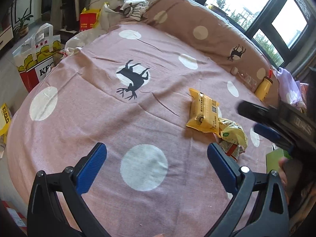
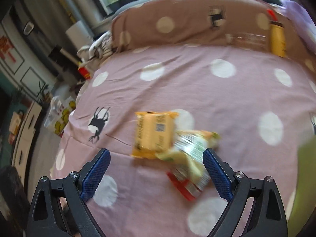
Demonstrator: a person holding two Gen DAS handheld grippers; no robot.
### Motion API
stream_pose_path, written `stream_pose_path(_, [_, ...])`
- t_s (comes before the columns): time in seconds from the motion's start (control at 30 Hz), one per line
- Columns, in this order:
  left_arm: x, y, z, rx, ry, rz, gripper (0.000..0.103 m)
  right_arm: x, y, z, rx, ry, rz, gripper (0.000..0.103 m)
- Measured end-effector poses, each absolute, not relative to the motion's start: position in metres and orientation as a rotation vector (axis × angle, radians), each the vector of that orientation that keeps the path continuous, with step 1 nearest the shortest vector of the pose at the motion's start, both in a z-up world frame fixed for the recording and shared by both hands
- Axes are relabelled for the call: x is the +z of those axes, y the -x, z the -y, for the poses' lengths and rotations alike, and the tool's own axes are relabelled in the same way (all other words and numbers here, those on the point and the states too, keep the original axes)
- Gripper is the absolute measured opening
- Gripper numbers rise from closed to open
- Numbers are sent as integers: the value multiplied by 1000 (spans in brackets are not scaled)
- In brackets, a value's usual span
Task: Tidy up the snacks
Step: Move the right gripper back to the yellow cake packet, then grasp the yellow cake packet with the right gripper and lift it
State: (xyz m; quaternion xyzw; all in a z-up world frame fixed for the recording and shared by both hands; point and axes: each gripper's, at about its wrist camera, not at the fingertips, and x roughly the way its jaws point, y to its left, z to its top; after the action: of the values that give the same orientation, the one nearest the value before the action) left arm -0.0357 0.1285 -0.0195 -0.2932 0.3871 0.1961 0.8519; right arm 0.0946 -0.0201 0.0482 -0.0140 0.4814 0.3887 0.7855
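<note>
Both my grippers spread wide, nothing held: left gripper (image 1: pixel 156 167) over bare bedspread (image 1: pixel 98 118), snack packets (image 2: pixel 158 136) just ahead of right gripper (image 2: pixel 157 169).

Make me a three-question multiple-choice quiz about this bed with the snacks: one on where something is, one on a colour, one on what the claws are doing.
1. Where does the yellow bottle stand?
A. Against the brown cushion
B. On the floor
C. Between the left claw's fingers

2. What colour is the flat snack pack beside the crumpled bag?
A. Blue
B. Yellow
C. Black

3. How do the left claw and right claw stand?
A. Both shut on snacks
B. Left shut, right open
C. Both open, holding nothing

Answers:
1 A: the bottle leans at the cushion's foot, at the far edge of the pink cover.
2 B: its wrapper is yellow in both views.
3 C: the blue pads are wide apart, and neither pair presses a snack.
</note>
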Motion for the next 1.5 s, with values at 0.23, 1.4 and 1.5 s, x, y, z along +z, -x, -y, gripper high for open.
stream_pose_path(0.23, [-20, 36, -140, 417, 654, -814, 102, 8, -124, -33, 733, 113, -1145, 83])
stream_pose_path(1.4, [-23, 22, -92, 374, 483, -873, 102, 10, -45, 142, 804, -4, -1113, 57])
stream_pose_path(1.5, [-25, 19, -83, 355, 460, -885, 102, -11, -49, 133, 759, 25, -1158, 58])
